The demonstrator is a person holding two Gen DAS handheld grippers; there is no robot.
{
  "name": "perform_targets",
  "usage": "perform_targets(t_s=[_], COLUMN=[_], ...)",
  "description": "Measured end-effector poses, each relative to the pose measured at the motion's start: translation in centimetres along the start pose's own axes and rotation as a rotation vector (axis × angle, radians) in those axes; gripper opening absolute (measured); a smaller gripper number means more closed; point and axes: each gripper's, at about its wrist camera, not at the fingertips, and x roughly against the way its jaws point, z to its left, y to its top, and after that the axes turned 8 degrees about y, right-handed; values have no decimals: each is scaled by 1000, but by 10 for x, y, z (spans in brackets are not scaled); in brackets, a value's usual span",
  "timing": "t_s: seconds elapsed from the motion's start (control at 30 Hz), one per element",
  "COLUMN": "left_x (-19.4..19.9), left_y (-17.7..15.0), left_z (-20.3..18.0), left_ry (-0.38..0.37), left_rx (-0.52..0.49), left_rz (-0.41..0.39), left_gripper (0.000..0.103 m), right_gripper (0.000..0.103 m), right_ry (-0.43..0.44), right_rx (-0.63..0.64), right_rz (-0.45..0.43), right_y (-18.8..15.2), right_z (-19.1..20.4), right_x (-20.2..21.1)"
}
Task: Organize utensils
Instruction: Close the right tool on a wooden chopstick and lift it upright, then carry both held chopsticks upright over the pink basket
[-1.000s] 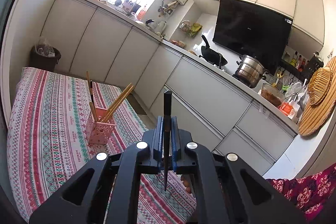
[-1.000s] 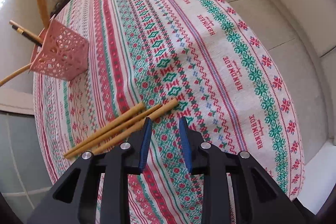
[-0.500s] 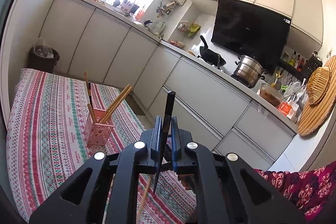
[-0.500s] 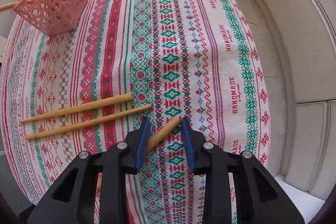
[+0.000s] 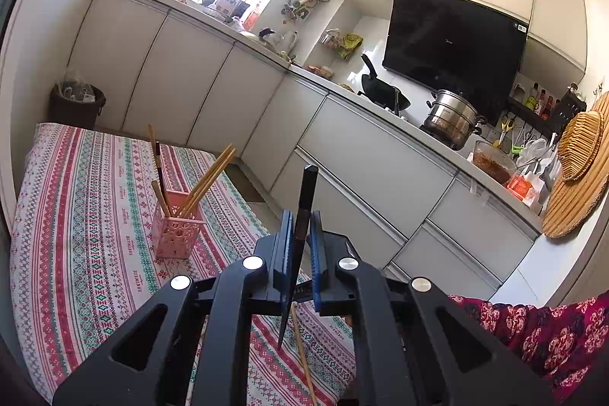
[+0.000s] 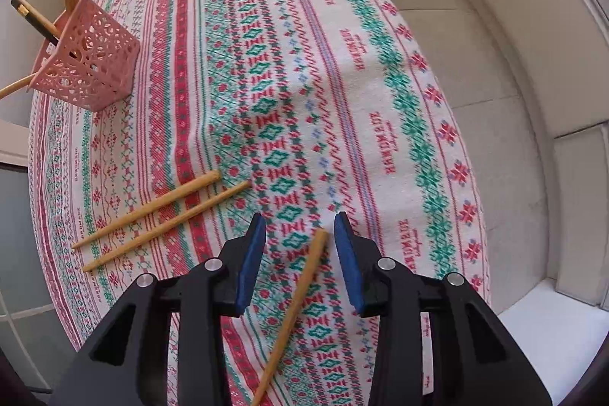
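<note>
My left gripper (image 5: 301, 234) is shut on a black chopstick (image 5: 306, 193) that stands almost upright, above the table. A pink lattice holder (image 5: 175, 231) with several wooden chopsticks and one black one stands to its left; it also shows in the right wrist view (image 6: 89, 67). My right gripper (image 6: 300, 234) is open, low over the tablecloth, with a wooden chopstick (image 6: 297, 295) lying between its jaws. Two more wooden chopsticks (image 6: 160, 215) lie to its left.
The patterned tablecloth (image 6: 342, 82) covers the table, whose edge drops off at the right to a tiled floor (image 6: 475, 25). White kitchen cabinets (image 5: 361, 155) run behind, and a dark bin (image 5: 76, 105) stands at the far left.
The right gripper has opened wider over the single wooden chopstick, which now lies loose on the cloth between its jaws. The left gripper still holds the black chopstick and has shifted only slightly.
</note>
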Motion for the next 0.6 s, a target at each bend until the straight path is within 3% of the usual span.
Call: perform_targets(t_s=[0.13,0.17,0.23,0.3,0.43,0.6], left_x=[-2,-3,-5,-7,-12,-23], left_y=[-1,-1,-2,-3,-7,-13], left_z=[-3,-4,-6,-6,-6,-14], left_ry=[-7,-9,-7,-1,10,17], left_rx=[-3,-6,-13,-15,-24,-51], left_rz=[2,4,10,18,35,62], left_gripper=[7,7,7,7,7,7], right_gripper=[38,22,12,8,8,8], right_ry=[-23,-50,-94,-112,-7,150], right_rx=[-8,18,37,63,58,126], right_rz=[28,-4,-56,-97,-171,-424], right_y=[-15,-19,-23,-28,-53,-102], right_z=[-17,-14,-5,2,17,21], right_x=[-7,-6,-6,-4,9,74])
